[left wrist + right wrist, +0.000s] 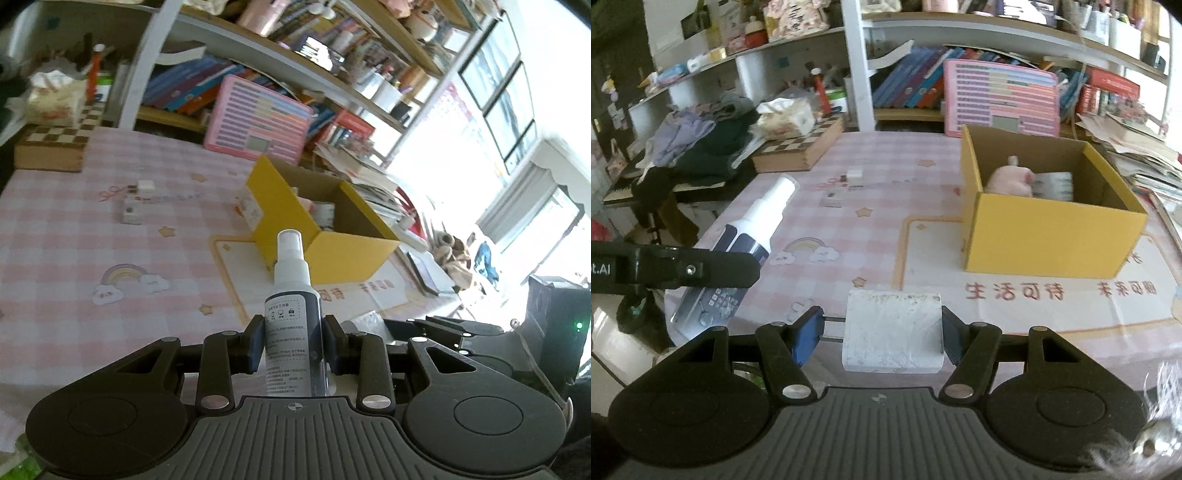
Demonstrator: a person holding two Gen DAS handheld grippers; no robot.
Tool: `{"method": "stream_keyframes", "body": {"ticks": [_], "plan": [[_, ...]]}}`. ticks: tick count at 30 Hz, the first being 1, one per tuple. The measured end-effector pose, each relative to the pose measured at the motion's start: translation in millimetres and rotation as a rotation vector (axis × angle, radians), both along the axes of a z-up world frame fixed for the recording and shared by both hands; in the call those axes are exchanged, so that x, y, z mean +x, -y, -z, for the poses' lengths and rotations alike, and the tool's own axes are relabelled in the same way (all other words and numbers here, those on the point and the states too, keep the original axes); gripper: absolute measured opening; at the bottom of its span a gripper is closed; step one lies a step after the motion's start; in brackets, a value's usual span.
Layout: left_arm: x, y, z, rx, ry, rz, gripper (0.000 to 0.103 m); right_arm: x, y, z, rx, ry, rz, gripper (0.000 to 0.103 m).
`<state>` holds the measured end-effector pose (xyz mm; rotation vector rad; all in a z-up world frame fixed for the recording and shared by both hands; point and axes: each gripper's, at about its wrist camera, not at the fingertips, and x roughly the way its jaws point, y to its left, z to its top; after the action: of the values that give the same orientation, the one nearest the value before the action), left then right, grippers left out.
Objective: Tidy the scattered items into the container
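Clamped in the left gripper (294,345), a slim white spray bottle with a dark label and a clear cap (293,314) stands upright between the two dark pads, which press on its sides. Over on the right wrist view, the right gripper (881,338) pinches a white rectangular plug adapter (892,330): its right side sits against the right pad, and two thin metal prongs poke out on the left toward the blue left pad (807,338). That same bottle shows there too, tilted, hanging off the near left edge of the table with a black arm of the left gripper across it.

Just past both grippers spreads a pink checked tablecloth with rainbow and star prints (849,221). Moving farther out, an open yellow cardboard box (1045,236) sits on the cloth to the right, and inside it lie a soft pink item (1010,179) and a pale ribbed object (1054,184), touching each other. Mid-table, well apart from the box, a small white cube (854,174) and a few tiny bits remain loose on the cloth. Behind them rests a wooden chessboard case (798,147), then a pink lined board (1001,98) leaning against crowded bookshelves (916,85).
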<state>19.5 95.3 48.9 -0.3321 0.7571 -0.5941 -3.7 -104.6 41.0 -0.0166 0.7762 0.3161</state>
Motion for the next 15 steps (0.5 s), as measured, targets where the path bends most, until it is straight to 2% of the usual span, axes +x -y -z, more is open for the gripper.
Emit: {"method": "stream_keyframes", "body": {"ticks": [15], "plan": [[15.9,66.4,6.2,0.031,-0.013,0.177,0.032,-23.2,59.4,6.8,0.012,-0.025,0.181,0.063]]}}
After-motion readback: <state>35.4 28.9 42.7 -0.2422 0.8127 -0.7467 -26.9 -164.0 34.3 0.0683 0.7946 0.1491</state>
